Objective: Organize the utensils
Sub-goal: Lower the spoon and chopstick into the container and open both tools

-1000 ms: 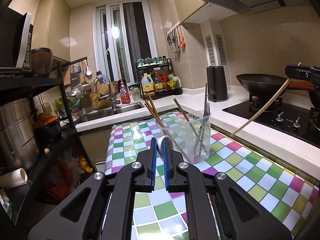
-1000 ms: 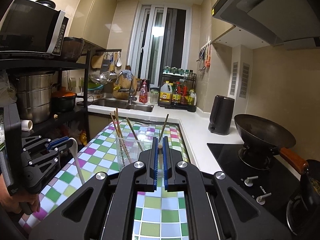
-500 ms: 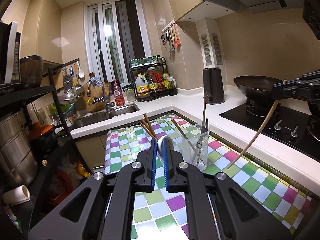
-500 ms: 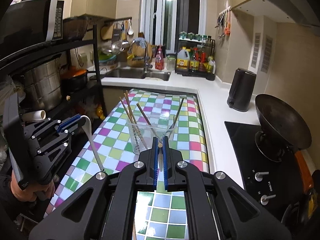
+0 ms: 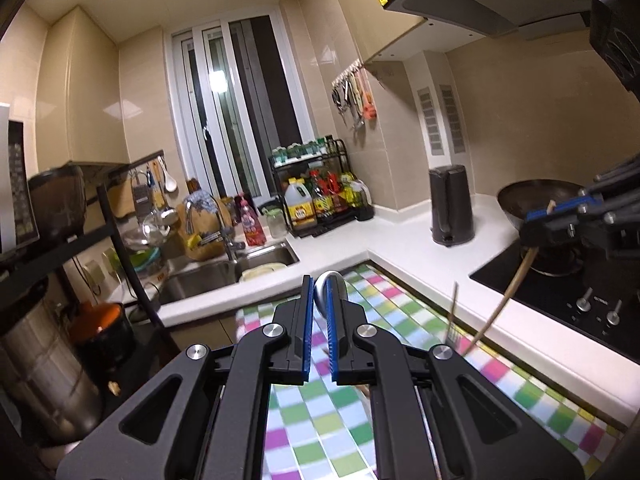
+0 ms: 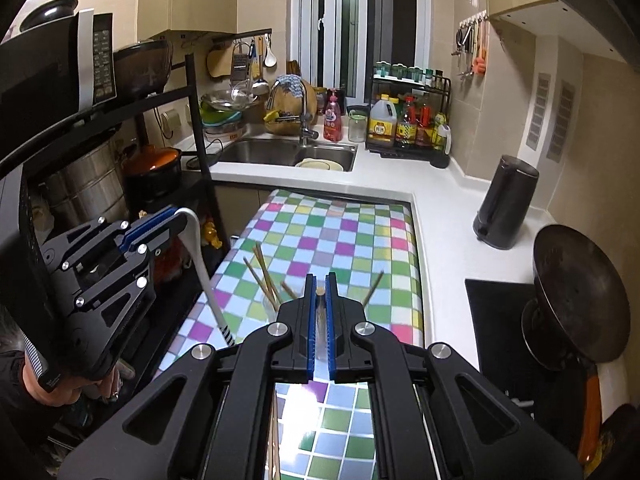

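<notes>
A chopstick (image 6: 319,312) is being gripped in the closed right claw (image 6: 319,300) and a spoon (image 6: 202,264) in the closed left claw (image 5: 318,312). Both are being lifted higher than a second ago over the checked table (image 6: 340,232). The cup (image 6: 276,304), earlier ahead, is now lying just beneath, so dropping them in seems next.

Narrow beige-tiled kitchen: white counter (image 6: 436,216), steel sink (image 6: 280,152) under dark sliding window (image 6: 352,20), black shelving rack (image 6: 196,128) left, range hood (image 5: 480,0) overhead.
</notes>
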Demonstrator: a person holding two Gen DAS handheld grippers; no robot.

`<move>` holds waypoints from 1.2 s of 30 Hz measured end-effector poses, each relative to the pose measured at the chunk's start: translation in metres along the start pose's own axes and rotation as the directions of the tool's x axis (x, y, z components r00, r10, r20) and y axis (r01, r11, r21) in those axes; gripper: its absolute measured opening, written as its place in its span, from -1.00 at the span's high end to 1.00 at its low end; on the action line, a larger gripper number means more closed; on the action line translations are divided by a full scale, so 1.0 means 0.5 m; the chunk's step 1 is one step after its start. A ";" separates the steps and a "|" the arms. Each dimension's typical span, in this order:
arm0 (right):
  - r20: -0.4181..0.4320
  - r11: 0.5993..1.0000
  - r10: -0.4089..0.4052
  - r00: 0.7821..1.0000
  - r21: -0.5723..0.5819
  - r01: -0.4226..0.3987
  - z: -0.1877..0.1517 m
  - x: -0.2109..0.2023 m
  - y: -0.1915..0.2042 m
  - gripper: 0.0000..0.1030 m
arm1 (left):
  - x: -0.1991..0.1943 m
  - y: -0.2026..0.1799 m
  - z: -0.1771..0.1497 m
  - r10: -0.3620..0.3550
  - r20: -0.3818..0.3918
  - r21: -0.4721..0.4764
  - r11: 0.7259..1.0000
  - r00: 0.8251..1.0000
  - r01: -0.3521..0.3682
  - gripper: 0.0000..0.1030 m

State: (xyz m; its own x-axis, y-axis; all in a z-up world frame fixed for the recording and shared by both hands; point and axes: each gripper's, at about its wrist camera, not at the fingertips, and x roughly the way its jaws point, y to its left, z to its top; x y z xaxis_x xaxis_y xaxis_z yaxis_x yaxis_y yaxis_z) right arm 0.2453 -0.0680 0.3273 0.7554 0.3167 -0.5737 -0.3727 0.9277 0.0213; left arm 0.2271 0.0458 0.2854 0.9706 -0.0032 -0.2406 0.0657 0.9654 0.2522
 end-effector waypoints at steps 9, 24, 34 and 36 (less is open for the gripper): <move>-0.028 1.000 -0.022 0.999 -0.004 0.022 0.052 0.095 -0.009 0.92 | 0.137 -0.018 0.028 0.021 -0.033 0.006 1.000 0.999 -0.021 0.88; -0.163 0.999 -0.033 0.986 0.007 0.034 0.006 0.256 -0.036 0.92 | 0.280 -0.053 -0.093 -0.054 -0.249 -0.070 0.997 0.967 0.037 0.88; -0.192 0.999 -0.039 0.981 0.010 0.042 -0.011 0.288 -0.036 0.92 | 0.305 -0.063 -0.113 -0.093 -0.301 -0.084 0.994 0.949 0.071 0.87; -0.194 0.999 -0.043 0.980 0.011 0.046 -0.012 0.289 -0.038 0.92 | 0.305 -0.064 -0.113 -0.093 -0.302 -0.086 0.994 0.949 0.070 0.87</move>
State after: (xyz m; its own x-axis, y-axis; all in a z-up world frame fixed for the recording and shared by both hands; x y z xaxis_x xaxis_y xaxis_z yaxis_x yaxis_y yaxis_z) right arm 0.3581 -0.0410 0.2393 0.6514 0.2323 -0.7223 -0.3319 0.9433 0.0041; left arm 0.3599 0.0289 0.1877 0.8447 -0.0144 -0.5351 0.1139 0.9816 0.1533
